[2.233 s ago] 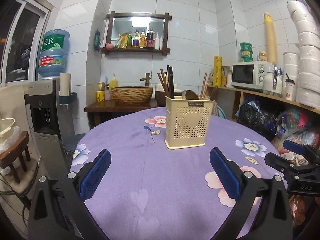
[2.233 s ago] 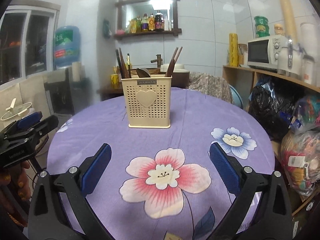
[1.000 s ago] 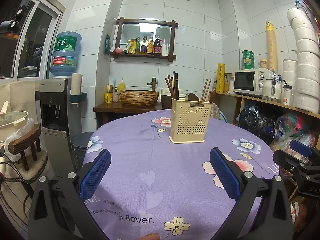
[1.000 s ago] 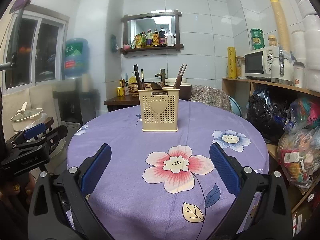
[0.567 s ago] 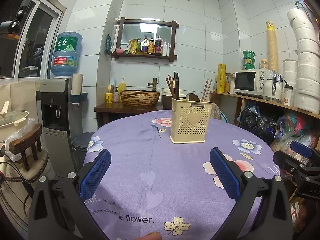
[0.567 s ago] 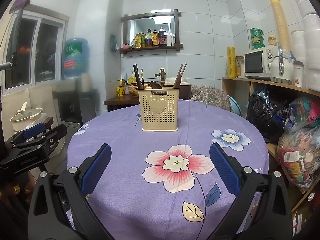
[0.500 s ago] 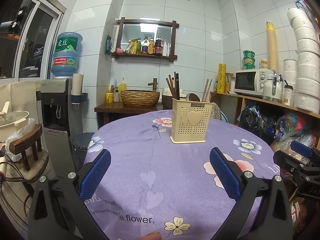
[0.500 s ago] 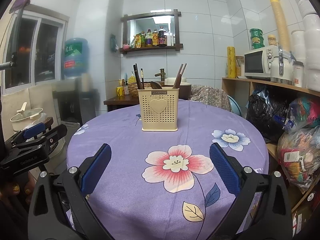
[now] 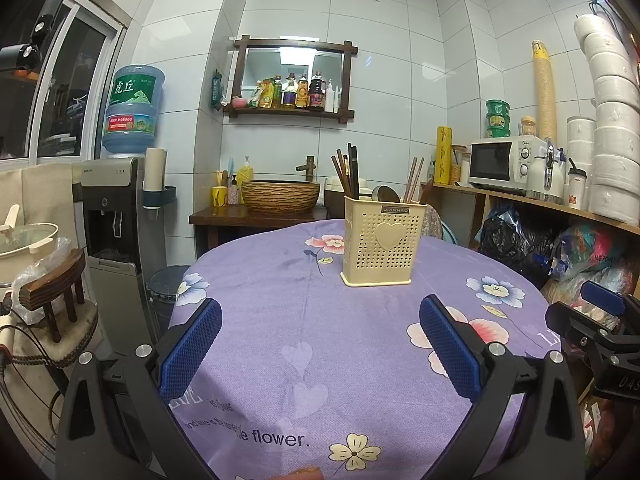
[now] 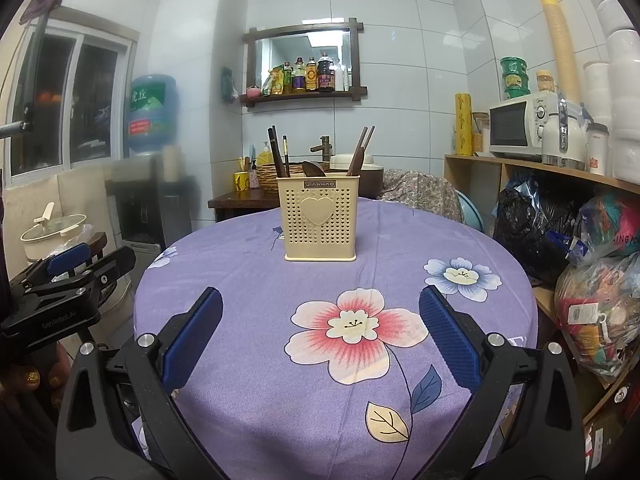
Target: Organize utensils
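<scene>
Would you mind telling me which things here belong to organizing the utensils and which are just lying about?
Belong to the job:
- cream utensil holder
- chopsticks and spoon standing in it
- left gripper and right gripper, jaws open, empty

Just lying about:
- microwave
- water bottle
- bottle shelf
- wicker basin

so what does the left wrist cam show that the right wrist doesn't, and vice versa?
Left wrist only: the printed words near the tablecloth's front edge, the wooden stool, and the right gripper at the frame's right side, seen side-on.

Right wrist only: the large pink flower print, the patterned cloth behind the table, and the left gripper at the frame's left side, held in a hand.

Both: the cream holder with a heart on its front, upright, with chopsticks and a spoon standing in it. Each camera's own gripper is open and empty.
</scene>
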`<state>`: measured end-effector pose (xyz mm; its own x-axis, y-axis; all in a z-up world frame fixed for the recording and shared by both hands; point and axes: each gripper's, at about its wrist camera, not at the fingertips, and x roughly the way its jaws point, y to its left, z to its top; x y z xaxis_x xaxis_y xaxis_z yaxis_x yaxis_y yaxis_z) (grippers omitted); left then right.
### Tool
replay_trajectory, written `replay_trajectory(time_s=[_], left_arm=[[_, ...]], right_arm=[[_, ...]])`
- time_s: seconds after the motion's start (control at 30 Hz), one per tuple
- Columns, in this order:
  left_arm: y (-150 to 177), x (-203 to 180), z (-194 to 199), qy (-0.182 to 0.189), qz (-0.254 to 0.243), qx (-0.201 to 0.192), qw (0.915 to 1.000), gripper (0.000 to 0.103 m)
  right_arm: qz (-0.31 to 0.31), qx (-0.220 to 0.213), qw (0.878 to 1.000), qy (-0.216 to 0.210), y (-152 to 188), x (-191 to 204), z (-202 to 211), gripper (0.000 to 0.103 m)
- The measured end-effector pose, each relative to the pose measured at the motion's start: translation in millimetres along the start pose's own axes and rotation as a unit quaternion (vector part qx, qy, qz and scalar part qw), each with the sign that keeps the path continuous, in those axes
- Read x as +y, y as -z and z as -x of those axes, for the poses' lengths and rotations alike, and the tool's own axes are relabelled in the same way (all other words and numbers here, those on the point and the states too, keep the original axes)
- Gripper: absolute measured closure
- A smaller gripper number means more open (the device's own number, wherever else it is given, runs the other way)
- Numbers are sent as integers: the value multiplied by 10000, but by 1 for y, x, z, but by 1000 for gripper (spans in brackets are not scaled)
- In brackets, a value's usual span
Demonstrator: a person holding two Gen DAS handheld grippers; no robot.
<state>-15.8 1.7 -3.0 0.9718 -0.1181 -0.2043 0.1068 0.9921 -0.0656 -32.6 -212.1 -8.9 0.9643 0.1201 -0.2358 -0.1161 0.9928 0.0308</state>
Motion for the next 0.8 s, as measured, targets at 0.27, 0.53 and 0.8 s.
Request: replay_trajectory(time_s=[0.27, 0.53, 0.8], left_arm=[[0, -1, 0, 0, -4, 7, 10000, 5], [1, 3, -1, 35, 14, 36, 10000, 5], [2, 4, 2, -72, -59, -90, 9999, 5]], right_arm=[[1, 21, 10000, -5, 0, -1, -1, 6], [1, 26, 10000, -8, 0, -1, -1, 6], [-2, 31, 10000, -3, 1, -1, 0, 6]])
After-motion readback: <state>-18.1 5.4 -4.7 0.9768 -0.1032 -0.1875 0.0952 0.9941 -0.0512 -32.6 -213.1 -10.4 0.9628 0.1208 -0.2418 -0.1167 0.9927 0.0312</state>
